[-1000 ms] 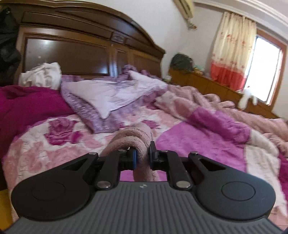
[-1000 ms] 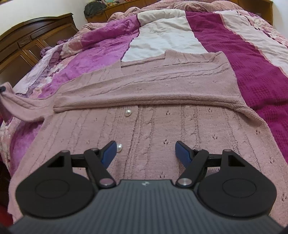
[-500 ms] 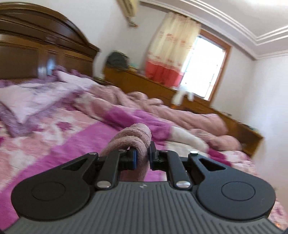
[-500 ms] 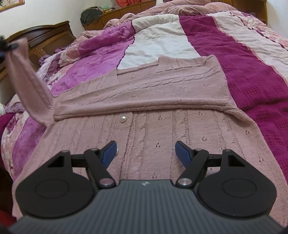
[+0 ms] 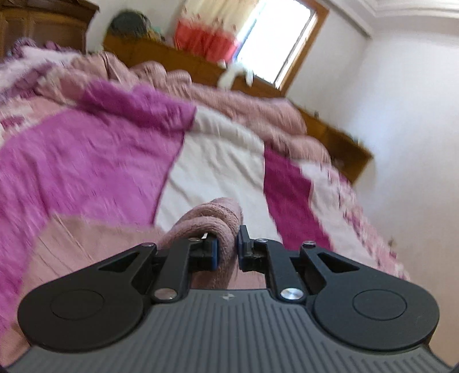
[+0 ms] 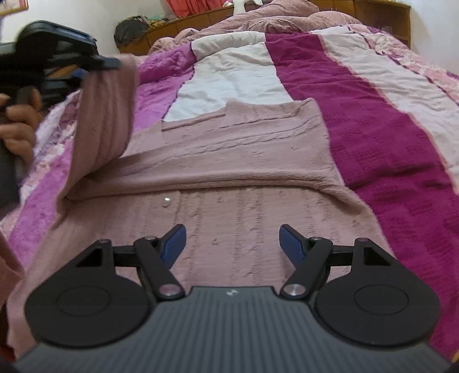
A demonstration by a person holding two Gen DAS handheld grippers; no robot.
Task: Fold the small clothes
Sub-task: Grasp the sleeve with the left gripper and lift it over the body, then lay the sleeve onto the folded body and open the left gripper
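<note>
A dusty-pink knitted cardigan (image 6: 229, 160) lies flat on the bed, one sleeve folded across its chest. My left gripper (image 5: 226, 248) is shut on the cuff of the other sleeve (image 5: 213, 218). In the right wrist view that left gripper (image 6: 86, 67) appears at the upper left, a hand behind it, holding the sleeve (image 6: 103, 120) up above the cardigan's left side. My right gripper (image 6: 232, 241) hovers open over the cardigan's lower front, nothing between its fingers. A pearl button (image 6: 166, 200) shows near the placket.
The bed carries a striped quilt (image 6: 358, 120) of magenta, white and purple, with a rumpled pink blanket (image 6: 258, 21) at its far end. A wooden cabinet (image 5: 178, 57) and a bright curtained window (image 5: 275, 40) stand beyond it.
My left gripper has swung from the bed's headboard side toward the cardigan, lifting the sleeve up and over its left edge. The right gripper has stayed open, almost still.
</note>
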